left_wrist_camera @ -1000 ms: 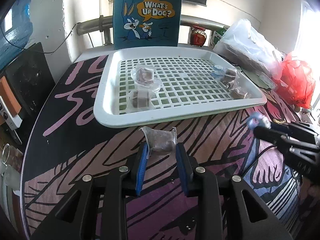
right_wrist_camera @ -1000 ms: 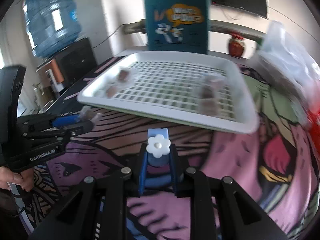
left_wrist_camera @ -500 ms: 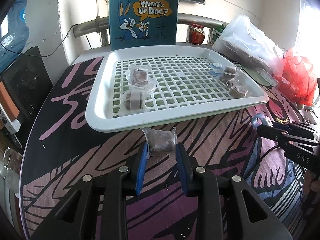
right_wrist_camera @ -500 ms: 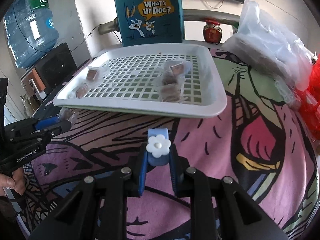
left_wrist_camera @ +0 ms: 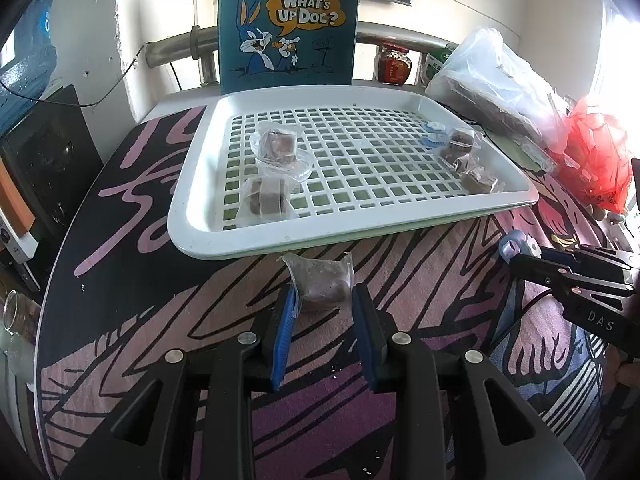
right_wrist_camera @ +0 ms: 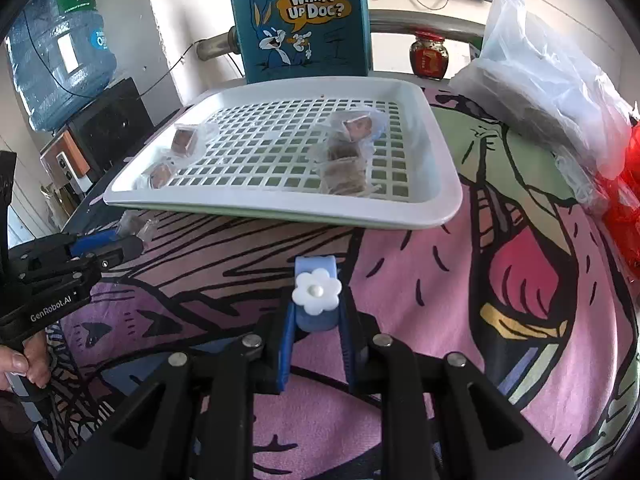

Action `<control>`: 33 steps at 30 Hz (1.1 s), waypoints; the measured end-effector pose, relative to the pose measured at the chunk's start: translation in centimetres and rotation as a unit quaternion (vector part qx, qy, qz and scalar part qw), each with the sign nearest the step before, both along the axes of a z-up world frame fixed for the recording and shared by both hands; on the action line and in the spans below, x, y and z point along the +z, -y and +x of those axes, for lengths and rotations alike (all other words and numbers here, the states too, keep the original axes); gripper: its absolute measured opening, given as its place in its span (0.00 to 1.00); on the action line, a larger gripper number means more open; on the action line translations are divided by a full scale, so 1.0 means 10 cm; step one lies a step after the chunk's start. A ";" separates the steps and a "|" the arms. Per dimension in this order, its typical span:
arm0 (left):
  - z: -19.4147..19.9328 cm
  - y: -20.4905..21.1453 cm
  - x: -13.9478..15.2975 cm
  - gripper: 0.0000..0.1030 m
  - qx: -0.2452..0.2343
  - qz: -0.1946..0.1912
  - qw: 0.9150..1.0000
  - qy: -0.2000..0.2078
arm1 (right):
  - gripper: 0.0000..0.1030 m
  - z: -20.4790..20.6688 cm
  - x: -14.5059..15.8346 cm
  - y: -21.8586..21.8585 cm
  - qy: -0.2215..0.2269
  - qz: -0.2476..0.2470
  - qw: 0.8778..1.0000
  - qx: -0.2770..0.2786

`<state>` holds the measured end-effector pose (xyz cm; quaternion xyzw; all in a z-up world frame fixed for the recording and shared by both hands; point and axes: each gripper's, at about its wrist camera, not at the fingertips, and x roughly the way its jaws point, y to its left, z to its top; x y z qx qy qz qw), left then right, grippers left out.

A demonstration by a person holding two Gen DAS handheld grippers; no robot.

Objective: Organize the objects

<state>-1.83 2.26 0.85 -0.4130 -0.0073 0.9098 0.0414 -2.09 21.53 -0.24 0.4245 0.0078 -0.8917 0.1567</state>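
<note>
Tabletop (right_wrist_camera: 460, 280) with a cartoon-print cover: left hand-held gripper (left_wrist_camera: 323, 300) grips a wrapped brown snack (left_wrist_camera: 320, 280); right hand-held gripper (right_wrist_camera: 316, 312) clamps a blue flower clip (right_wrist_camera: 316, 296). Beyond, the white slotted tray (left_wrist_camera: 280, 240) holds more wrapped snacks; a teal cartoon bag (left_wrist_camera: 286, 20) stands behind.

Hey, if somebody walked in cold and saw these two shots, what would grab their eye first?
Probably the teal Bugs Bunny bag reading "What's Up Doc?", standing behind the white slotted tray of wrapped brown sweets. Nearer the cameras, the left tongs grip a wrapped brown sweet and the right tongs pinch a blue clip with a white flower, over the cartoon tablecloth.
</note>
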 end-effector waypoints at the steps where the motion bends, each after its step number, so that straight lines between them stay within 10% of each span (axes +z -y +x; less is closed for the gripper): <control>1: 0.00 0.00 0.00 0.27 0.000 0.000 1.000 0.000 | 0.20 0.00 0.00 0.01 0.000 0.002 1.000 0.000; 33: -0.03 0.01 -0.04 0.26 0.004 0.006 1.000 0.013 | 0.20 0.00 0.00 0.01 -0.001 0.004 1.000 0.001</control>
